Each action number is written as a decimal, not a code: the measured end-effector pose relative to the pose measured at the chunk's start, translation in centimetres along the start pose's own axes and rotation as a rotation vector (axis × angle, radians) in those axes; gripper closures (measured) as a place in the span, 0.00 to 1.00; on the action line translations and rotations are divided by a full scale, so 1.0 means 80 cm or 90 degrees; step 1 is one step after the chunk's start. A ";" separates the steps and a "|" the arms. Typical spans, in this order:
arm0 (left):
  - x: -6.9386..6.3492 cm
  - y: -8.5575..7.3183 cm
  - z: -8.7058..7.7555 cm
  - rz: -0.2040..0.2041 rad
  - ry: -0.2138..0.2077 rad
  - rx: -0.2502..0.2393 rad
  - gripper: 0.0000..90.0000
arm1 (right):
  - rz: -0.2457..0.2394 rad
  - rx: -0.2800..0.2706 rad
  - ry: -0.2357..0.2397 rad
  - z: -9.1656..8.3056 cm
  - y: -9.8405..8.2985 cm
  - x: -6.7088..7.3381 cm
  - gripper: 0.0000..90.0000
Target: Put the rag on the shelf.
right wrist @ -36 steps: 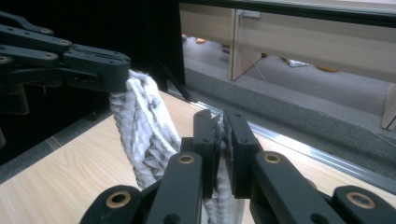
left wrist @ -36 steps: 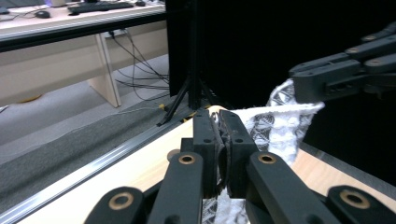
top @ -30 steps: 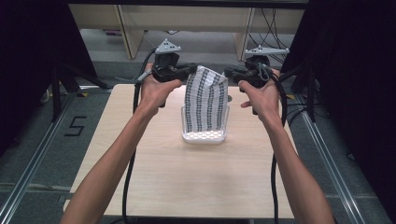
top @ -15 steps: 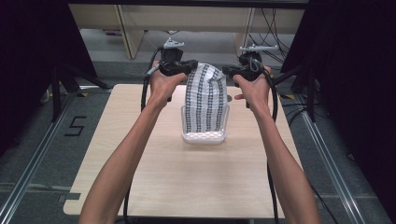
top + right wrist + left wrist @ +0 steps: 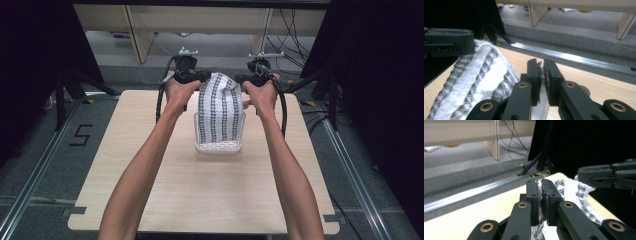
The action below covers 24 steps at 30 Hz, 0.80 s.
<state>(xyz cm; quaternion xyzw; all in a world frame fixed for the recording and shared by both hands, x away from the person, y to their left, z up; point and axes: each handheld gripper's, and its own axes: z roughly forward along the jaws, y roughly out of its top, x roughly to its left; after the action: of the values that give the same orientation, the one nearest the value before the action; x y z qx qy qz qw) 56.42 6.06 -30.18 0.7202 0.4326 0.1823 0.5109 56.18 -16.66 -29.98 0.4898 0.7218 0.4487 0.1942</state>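
- The striped cloth (image 5: 219, 107) hangs stretched between our hands at the worktop's (image 5: 150, 165) far middle, its lower end inside the clear basket (image 5: 218, 146).
- We pinch its top corners, left gripper (image 5: 541, 195) and right gripper (image 5: 541, 75) jaws clamped narrow on fabric, so it drops in flat.
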 end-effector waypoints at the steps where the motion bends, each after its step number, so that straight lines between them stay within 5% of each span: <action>1: 0.001 -0.002 0.002 -0.002 0.001 0.001 0.93 | 0.005 0.003 -0.003 0.002 -0.001 0.000 0.94; 8: 0.008 -0.013 0.012 -0.003 0.008 0.021 0.93 | -0.005 0.018 -0.011 0.017 -0.008 -0.004 0.93; 16: 0.014 -0.025 0.020 -0.019 0.008 0.032 0.92 | 0.018 0.040 -0.018 0.031 -0.019 -0.006 0.92; 24: 0.011 -0.032 0.030 -0.013 -0.015 0.078 0.77 | 0.030 0.065 -0.021 0.039 -0.032 -0.009 0.90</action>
<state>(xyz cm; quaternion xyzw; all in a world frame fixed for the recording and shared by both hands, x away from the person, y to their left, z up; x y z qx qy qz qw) 57.46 5.62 -33.62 0.7479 0.4440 0.1418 0.4727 57.43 -16.19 -33.88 0.5235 0.7285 0.4078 0.1703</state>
